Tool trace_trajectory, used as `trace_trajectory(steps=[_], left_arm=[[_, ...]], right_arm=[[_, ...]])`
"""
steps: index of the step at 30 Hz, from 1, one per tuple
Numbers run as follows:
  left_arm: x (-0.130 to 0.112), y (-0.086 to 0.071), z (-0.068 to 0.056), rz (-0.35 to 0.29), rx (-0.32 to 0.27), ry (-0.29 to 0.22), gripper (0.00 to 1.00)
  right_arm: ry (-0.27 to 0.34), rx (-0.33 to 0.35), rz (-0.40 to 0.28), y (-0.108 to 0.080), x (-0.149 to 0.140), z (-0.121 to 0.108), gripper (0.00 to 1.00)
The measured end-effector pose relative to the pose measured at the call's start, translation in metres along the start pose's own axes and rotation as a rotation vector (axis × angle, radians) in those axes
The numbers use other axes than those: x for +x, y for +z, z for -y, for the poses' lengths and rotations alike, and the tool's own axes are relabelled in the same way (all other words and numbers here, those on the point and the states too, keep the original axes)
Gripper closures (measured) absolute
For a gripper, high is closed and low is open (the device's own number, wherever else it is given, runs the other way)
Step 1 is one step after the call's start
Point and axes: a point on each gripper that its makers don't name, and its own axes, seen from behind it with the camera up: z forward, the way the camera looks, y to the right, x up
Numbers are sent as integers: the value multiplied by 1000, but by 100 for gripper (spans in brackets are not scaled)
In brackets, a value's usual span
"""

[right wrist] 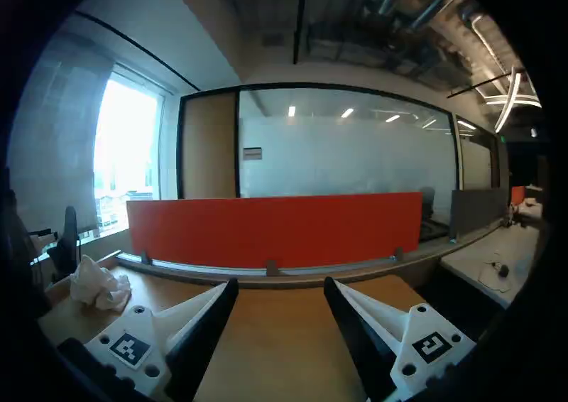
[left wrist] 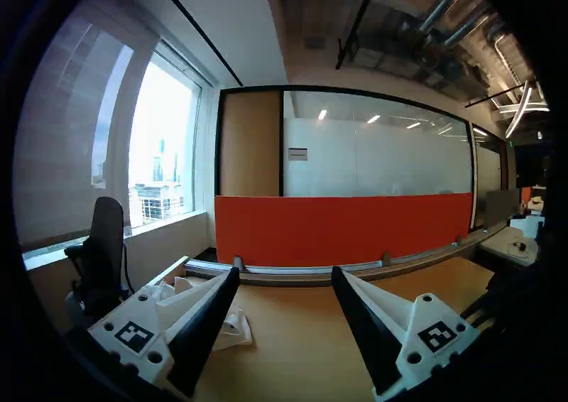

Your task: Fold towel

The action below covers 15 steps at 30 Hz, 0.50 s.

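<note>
The left gripper (left wrist: 284,274) hovers over the wooden counter (left wrist: 298,345) with its jaws spread and nothing between them. The white towel (left wrist: 234,329) lies crumpled on the counter, partly hidden behind that gripper's left finger. The right gripper (right wrist: 280,283) also has its jaws spread and empty; in its view the towel (right wrist: 99,285) sits bunched at the counter's far left, near an orange divider (right wrist: 277,228).

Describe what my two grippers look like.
The left gripper and the right gripper look alike: two wedge-shaped fingers tapering to a point, white plastic outside with black inner faces. Each finger base has round holes and a square black-and-white marker.
</note>
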Motion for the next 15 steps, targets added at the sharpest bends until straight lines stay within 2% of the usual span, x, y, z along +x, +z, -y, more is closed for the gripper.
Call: trace_trajectory(steps=[6,15], left_arm=[[-13,2,3,6,4,9,4],[-37,2,-1,-28,-16,23,4]], right_arm=[[-12,-19,-3,0,-4,4,6],[-40,-29,-16,-4,-15,15,6]])
